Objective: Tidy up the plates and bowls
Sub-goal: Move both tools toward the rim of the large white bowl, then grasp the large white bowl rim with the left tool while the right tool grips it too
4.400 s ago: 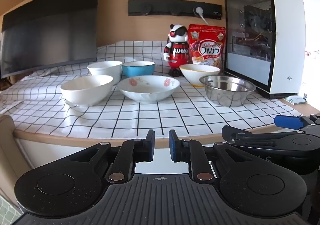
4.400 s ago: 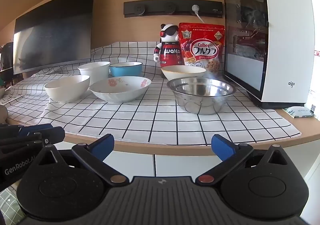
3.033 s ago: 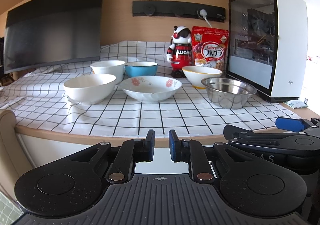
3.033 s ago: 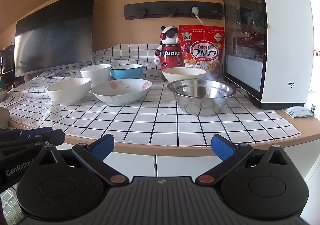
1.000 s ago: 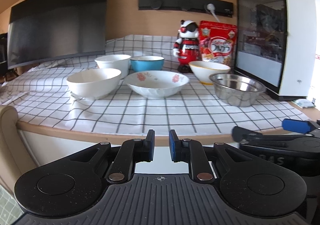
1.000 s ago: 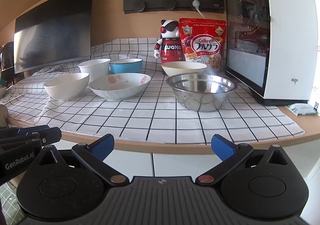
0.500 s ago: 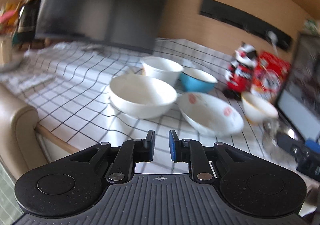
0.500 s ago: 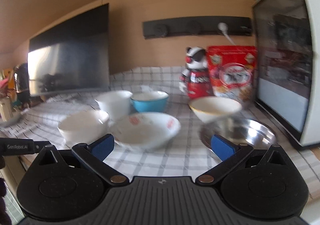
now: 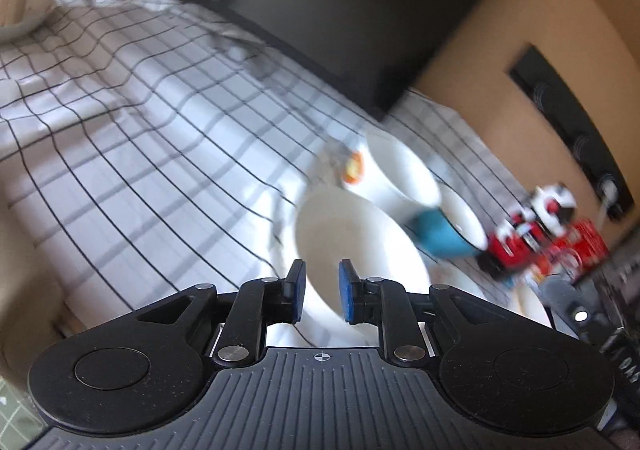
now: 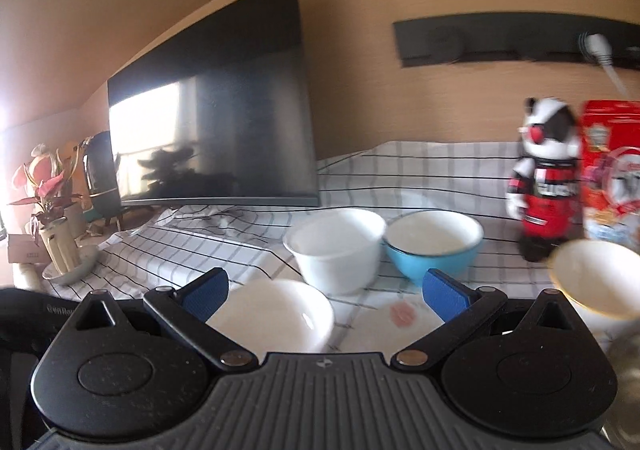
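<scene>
The left gripper (image 9: 321, 296) hangs tilted over the black-and-white checked tablecloth (image 9: 132, 153), its blue-padded fingers drawn close together with only a narrow gap, pinching nothing. Just beyond its tips sits the wide plain white ceramic bowl (image 9: 352, 246), which serves as the landmark here. The right gripper (image 10: 326, 296) has its blue pads spread wide apart, empty, with that same wide white bowl (image 10: 276, 316) low between them.

Beside the wide white bowl on the right lies a shallow white dish with pink flower prints (image 10: 400, 312), mostly hidden by the gripper. Behind the wide white bowl stands a taller white bowl (image 10: 336, 252), and touching that one's right side is a blue bowl with a white inside (image 10: 434, 248). Further right of these, a cream bowl with a yellow rim (image 10: 596, 278) appears blurred.

Behind the bowls stand a red, black and white toy figure (image 10: 546, 177) and a red cereal bag (image 10: 612, 165). Far back, left of the wide white bowl, a dark flat monitor (image 10: 216, 129) stands against the wall.
</scene>
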